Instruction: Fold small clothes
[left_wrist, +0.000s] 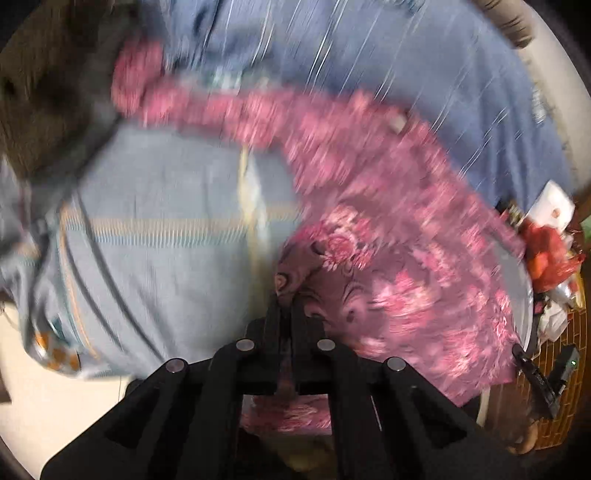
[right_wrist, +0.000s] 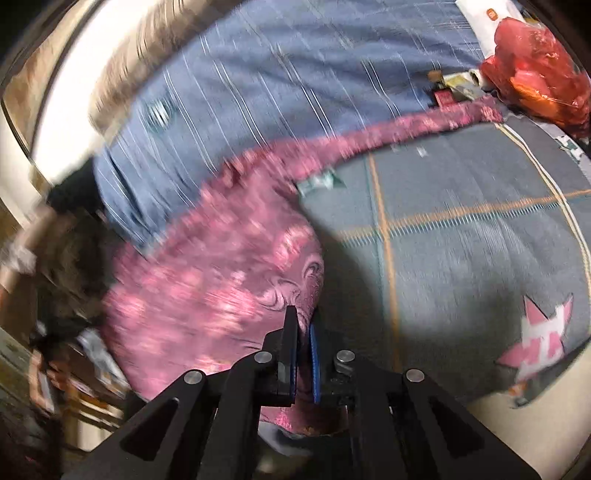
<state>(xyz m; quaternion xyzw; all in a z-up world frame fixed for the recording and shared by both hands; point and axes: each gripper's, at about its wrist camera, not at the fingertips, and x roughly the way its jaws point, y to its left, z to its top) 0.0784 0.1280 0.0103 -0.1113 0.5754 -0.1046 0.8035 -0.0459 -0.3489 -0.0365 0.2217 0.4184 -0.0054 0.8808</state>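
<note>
Surface: a bed spread with a grey-blue sheet (left_wrist: 155, 236) crossed by thin orange lines; a blue striped cloth (right_wrist: 258, 92) lies over the far part of it. Both views are blurred.
Garment: a pink flowered garment (left_wrist: 388, 258) lies across the bed, its body near the tongs and one long narrow part stretching away over the sheet (right_wrist: 388, 136).
Left tongs: the left tongs (left_wrist: 286, 302) are closed, with a corner of the pink garment pinched between the two black fingers; the cloth shows again below them in the gap of the frame.
Right tongs: the right tongs (right_wrist: 303, 325) are nearly closed, with an edge of the same garment caught between the blue pads (right_wrist: 314, 354).
Hold: each pair grips a different edge of the garment, so it hangs between the two.
Sheet detail: a pink and white star print (right_wrist: 539, 332) sits on the sheet, to the right of the right tongs.
Edge of bed: a red plastic bag (right_wrist: 535, 70) and a white box (left_wrist: 554, 206) lie in a clutter at the bed's side.
Background: a dark brown heap (left_wrist: 48, 96) sits beyond the sheet, too blurred to identify.
</note>
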